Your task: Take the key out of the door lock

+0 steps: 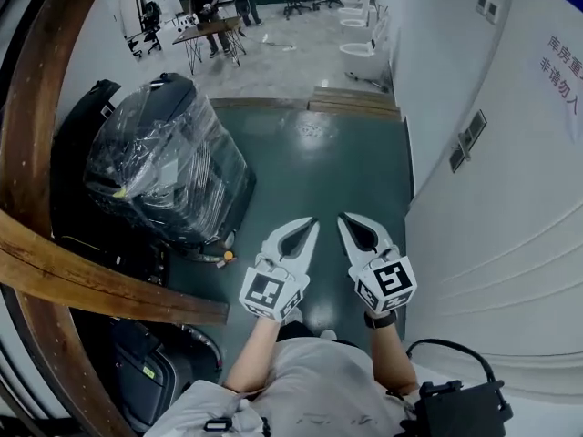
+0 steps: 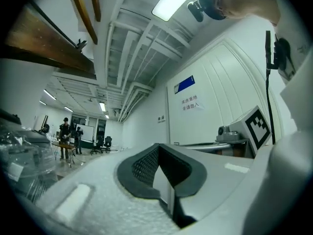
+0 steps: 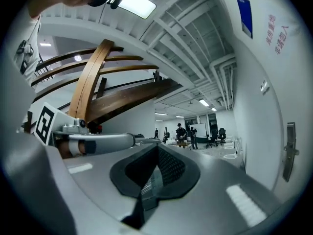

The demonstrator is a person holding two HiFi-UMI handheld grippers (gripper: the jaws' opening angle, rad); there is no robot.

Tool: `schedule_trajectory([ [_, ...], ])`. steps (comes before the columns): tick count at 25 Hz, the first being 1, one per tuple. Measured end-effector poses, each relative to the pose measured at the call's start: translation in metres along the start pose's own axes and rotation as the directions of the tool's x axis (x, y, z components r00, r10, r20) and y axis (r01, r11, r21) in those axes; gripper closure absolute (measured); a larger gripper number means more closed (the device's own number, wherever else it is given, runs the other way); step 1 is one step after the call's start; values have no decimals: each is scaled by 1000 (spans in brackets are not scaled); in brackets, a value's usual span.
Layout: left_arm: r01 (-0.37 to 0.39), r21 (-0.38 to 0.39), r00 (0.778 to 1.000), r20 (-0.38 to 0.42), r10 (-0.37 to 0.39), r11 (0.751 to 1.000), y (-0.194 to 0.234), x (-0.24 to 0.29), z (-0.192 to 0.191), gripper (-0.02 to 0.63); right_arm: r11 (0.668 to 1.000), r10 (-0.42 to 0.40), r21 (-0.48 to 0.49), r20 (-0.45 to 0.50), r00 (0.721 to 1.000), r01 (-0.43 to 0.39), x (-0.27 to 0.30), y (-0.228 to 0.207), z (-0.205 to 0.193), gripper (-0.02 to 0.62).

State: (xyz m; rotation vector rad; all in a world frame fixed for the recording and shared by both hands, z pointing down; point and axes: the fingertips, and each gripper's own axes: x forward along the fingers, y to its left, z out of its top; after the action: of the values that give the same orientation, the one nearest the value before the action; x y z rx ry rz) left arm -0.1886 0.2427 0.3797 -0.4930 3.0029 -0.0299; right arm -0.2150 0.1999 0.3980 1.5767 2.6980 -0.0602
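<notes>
Both grippers are held side by side, pointing level down a corridor with a green floor (image 1: 319, 167). My left gripper (image 1: 312, 222) is shut with nothing in it; its jaws meet at the tip in the left gripper view (image 2: 157, 146). My right gripper (image 1: 344, 218) is shut and empty as well (image 3: 157, 147). A white door or wall (image 1: 510, 208) runs along the right, with a metal handle plate (image 3: 290, 151) ahead on it. That plate (image 1: 466, 141) shows small in the head view. I can make out no key or lock keyhole in any view.
A black bulky thing wrapped in clear plastic (image 1: 168, 167) stands on the left. Curved wooden beams (image 1: 55, 271) cross the left side. Wooden boards (image 1: 353, 101) lie at the end of the green floor. Farther off are white toilets (image 1: 364, 48) and people at a table (image 1: 214, 16).
</notes>
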Motion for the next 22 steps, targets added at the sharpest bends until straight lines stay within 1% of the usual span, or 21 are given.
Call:
schedule_trajectory([
  [3,-44,110,997,-51,50,993,25,30,-18,609,999,17,-27,-40,999,-19,27,-19,-17,589],
  [4,-41,115,996,-73,49,993,34,40,-26,609,999,17,-50,-51,999,-20,37,-24,-21,589],
  [6,-14,99,995,-101,24,995,51,61,-40,609,996,10,-83,-63,998,-15,56,-38,-27,589],
  [9,42,97,995,-95,-32,994,77,97,-48,609,997,-8,-83,-65,998,2,88,-66,-32,591],
  [11,93,59,993,-78,-89,994,99,124,-47,607,997,-24,-78,-51,998,20,116,-89,-31,591],
  [14,163,-37,984,-59,-165,986,135,167,-39,606,997,-52,-56,-34,998,50,159,-125,-17,591],
  [17,234,-89,970,-47,-239,968,172,206,-31,607,991,-93,-110,-113,989,81,213,-157,-15,591],
  [19,260,-101,964,-28,-264,960,195,228,-28,607,990,-102,-117,-152,983,84,244,-171,-20,591],
  [22,258,-92,965,-26,-261,962,225,260,-40,607,994,-96,-71,-156,983,86,273,-191,-36,592],
])
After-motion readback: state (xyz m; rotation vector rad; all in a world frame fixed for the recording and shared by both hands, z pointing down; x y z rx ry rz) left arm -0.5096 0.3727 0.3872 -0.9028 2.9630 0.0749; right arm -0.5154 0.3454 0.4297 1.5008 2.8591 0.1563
